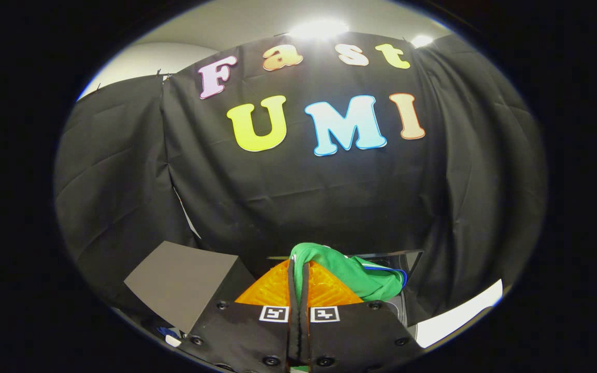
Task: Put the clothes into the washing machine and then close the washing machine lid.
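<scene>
Up close, the tool (pixel 298 269) has its two orange, ribbed, wedge-shaped fingers (pixel 270 290) drawn tight together, with only a thin dark seam between them. Pinched in that seam is a bright green garment of soft knit cloth (pixel 353 274); it rises in a rounded fold over the fingertips and spills in loose creases to the right of the right finger. Both fingers press on the cloth, so the tool is clenched on it. A narrow blue and white trim shows along the garment's far right edge. Below the fingers sit the tool's matte black plates, each bearing a small square black-and-white marker (pixel 274 313) and round screw heads.

Just beyond the bunched green cloth lies a dark, glossy, angular edge (pixel 402 255), hard and flat; what it belongs to cannot be told, as the garment and the fingers hide most of it. To the left of the fingers stands a flat grey matte panel with sharp corners (pixel 182 282), tilted, beside the left black plate. To the right, low down, runs a smooth pale curved strip (pixel 459 313). Behind everything hangs the wrinkled black cloth wall (pixel 122 181), falling in soft folds.
</scene>
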{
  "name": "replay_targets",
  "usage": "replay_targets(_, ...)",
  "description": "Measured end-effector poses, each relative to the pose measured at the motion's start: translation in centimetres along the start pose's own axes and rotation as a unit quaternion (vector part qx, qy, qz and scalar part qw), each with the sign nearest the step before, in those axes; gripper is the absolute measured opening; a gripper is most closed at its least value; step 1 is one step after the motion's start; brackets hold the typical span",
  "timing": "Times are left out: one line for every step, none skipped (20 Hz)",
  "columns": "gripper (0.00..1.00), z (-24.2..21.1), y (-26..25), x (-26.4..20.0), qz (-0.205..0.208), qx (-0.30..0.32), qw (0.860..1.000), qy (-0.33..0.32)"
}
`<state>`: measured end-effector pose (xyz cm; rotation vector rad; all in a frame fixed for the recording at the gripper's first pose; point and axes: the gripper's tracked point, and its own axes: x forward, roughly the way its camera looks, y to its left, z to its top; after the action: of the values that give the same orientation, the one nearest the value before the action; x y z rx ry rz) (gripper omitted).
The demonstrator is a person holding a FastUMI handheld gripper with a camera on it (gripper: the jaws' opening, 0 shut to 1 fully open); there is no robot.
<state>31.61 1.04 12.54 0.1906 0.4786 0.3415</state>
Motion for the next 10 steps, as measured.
replay_targets(0.01, -0.6, -0.4, 0.2, 0.0, 0.001, 1.0, 0.003)
replay_targets(0.01, -1.1, -0.9, 0.5, -0.001, 0.001, 1.0, 0.007)
replay_targets(0.01, -1.8, -1.3, 0.8, 0.0, 0.002, 1.0, 0.011)
replay_targets(0.01, -2.3, -1.6, 1.2, -0.001, 0.003, 1.0, 0.015)
replay_targets(0.01, -3.1, -2.2, 1.5, -0.002, 0.003, 1.0, 0.02)
replay_targets(0.01, -3.9, -2.6, 1.9, -0.003, 0.004, 1.0, 0.027)
replay_targets(0.01, -4.8, -2.9, 2.2, -0.002, 0.005, 0.999, 0.034)
replay_targets(0.01, -5.7, -3.2, 2.5, -0.001, 0.008, 0.999, 0.041)
replay_targets(0.01, -6.6, -3.4, 2.9, 0.0, 0.01, 0.999, 0.049)
replay_targets(0.01, -7.5, -3.7, 3.3, 0.0, 0.011, 0.998, 0.056)
